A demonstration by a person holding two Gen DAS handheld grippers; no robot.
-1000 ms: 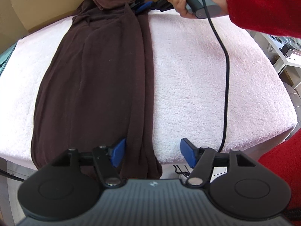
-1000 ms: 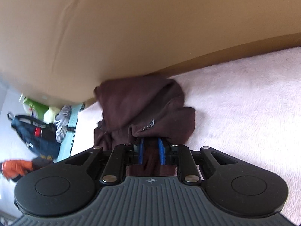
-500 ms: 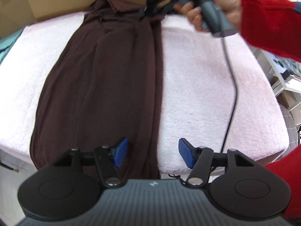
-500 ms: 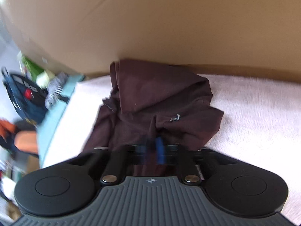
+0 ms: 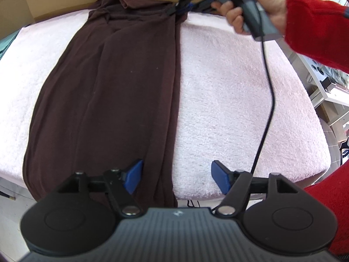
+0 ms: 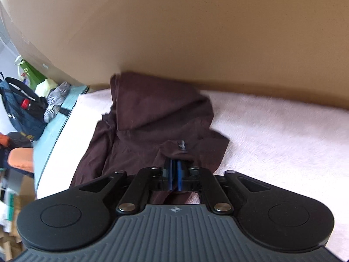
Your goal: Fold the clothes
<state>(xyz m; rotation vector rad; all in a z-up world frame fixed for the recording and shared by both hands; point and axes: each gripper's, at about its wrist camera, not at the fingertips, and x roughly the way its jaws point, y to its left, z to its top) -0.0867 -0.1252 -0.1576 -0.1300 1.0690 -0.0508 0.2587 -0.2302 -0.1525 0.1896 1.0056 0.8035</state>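
Lengthwise, the brown garment (image 5: 113, 91) runs from our wide-open, empty left tool (image 5: 175, 176) to our right tool (image 6: 174, 175), pinched on its far end.

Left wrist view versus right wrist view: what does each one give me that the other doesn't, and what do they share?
Only the left wrist view shows the garment's full length, the open left gripper over its near end, and the hand and red sleeve holding the right gripper. Only the right wrist view shows the backpack and the right gripper's pads shut on fabric. Both show the garment, pink towel and cardboard.
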